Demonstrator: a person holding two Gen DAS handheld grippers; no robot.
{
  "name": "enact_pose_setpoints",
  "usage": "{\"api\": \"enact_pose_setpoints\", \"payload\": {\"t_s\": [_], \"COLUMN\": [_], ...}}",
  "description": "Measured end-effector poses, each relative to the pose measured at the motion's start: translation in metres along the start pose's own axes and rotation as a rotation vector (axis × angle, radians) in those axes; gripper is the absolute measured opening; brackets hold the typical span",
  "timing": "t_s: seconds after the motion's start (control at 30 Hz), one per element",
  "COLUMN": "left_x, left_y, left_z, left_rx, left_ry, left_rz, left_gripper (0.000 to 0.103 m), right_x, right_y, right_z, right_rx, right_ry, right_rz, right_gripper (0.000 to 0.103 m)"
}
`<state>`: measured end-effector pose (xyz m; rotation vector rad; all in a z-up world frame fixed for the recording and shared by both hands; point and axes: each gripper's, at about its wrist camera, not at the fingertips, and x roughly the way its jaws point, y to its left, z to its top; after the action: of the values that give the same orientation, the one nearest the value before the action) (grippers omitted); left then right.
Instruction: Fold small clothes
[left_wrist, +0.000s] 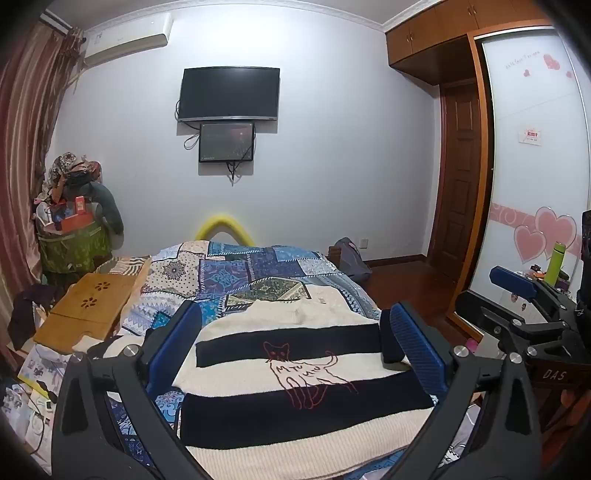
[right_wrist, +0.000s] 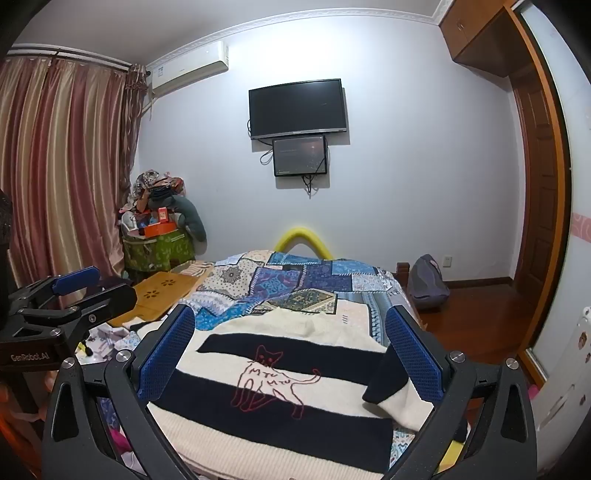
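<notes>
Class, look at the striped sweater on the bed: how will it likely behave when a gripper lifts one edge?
The sweater looks like thick knit, so it will probably sag and drape, not hold shape. Its ribbed texture should grip the pads rather than slip. Lying on the quilt, it may drag a little.

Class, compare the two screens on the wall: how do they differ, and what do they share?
The TV is larger and hangs higher; the small screen sits directly beneath it. The TV is blank and dark; the small screen shows a dim picture. Both are dark-framed, wall-mounted rectangles with cables trailing.
</notes>
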<state>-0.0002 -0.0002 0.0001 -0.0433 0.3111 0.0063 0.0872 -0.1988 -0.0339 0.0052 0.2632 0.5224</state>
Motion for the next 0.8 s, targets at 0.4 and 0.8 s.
{"api": "enact_pose_setpoints", "payload": {"t_s": [0.4,0.8], "left_x": [-0.0005,0.0062], "left_y": [-0.0012,-0.0019], "left_z": [0.0000,-0.0012], "left_rx": [-0.002,-0.006], "left_ry": [0.004,0.010], "left_rz": [0.000,0.005], "left_gripper": [0.103,0.103], "right_x": [-0.0002,0.0000], "right_y": [0.0012,0.0044], "right_z": [0.0015,0.0057], "right_rx": [-0.002,-0.005], "right_ry": [-0.002,0.001], "right_rz": [-0.002,-0.003], "right_gripper": [0.102,0.102]}}
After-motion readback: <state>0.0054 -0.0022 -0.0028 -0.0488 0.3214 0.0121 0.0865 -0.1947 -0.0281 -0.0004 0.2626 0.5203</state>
